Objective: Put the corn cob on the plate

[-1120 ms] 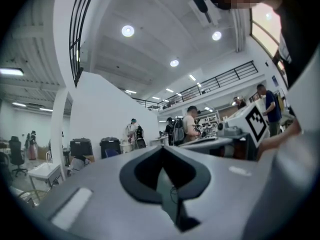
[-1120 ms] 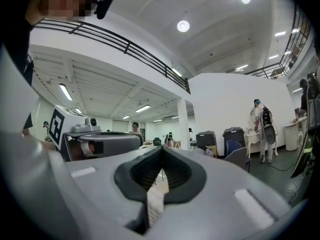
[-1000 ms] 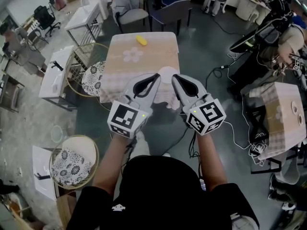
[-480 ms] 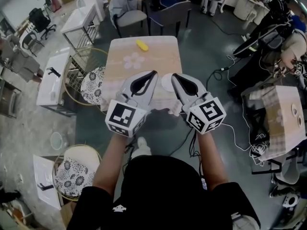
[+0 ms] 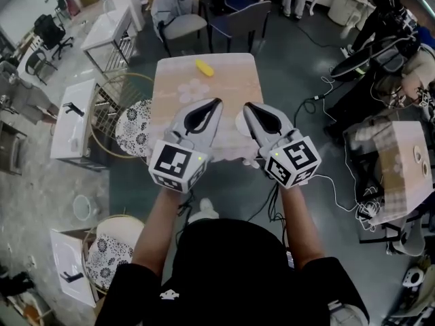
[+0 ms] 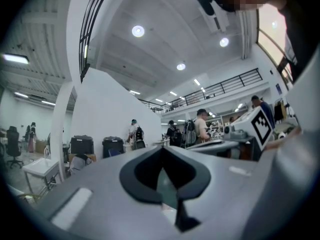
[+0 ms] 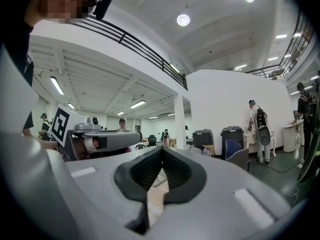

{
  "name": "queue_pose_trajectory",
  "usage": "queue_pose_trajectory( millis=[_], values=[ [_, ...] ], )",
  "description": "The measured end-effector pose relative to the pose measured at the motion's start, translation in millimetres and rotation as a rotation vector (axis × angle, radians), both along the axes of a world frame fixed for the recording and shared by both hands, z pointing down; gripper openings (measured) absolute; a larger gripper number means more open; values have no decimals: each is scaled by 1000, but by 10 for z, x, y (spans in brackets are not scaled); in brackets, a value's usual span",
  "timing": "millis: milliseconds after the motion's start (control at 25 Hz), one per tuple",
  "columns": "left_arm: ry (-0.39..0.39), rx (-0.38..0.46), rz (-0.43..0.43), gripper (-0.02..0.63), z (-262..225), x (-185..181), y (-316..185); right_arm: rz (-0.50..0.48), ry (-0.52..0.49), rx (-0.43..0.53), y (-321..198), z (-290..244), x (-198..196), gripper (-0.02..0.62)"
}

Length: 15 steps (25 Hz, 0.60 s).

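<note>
Yellow against a pale checked cloth, the corn cob [image 5: 203,66] lay near the far edge of the table [image 5: 228,80], a little left of the middle and just beyond a printed flower [image 5: 195,90]. The plate [image 5: 238,121] — white, and mostly covered in the head view — sat at the table's near side. It showed only as a sliver between the two tools, well apart from the cob.

The person held both tools out in front, side by side and level, with bare forearms below dark sleeves. The left hand-held gripper [image 5: 217,102] had its jaws pressed together with nothing between them. In the left gripper view the dark pads met at the tip, and past them stood only the room and some distant people. The right hand-held gripper [image 5: 247,105] was closed and empty too. In the right gripper view its pads met at the tip, and a strip of the table's cloth showed through the gap lower down. Each tool's marker cube appeared at the edge of the other's view. In the head view the two tips lay across the table's near part, one on either side of the plate.

Beyond the table stood a grey chair [image 5: 178,20] and a dark chair [image 5: 239,17]. To its left was a round wicker stool [image 5: 133,122] with a patterned cushion — to the right, well apart, a second table [image 5: 397,161] under a similar cloth.
</note>
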<state>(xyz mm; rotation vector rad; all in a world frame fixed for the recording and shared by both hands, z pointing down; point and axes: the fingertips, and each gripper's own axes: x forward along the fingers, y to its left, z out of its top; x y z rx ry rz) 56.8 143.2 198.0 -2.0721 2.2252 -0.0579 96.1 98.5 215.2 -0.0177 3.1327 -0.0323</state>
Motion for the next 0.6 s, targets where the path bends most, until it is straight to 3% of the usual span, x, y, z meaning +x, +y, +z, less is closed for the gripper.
queue_pose_trajectory(
  millis=[600],
  values=[
    [63, 8, 45, 9, 102, -700, 86, 65, 38, 1, 46, 67, -574, 2]
  ],
)
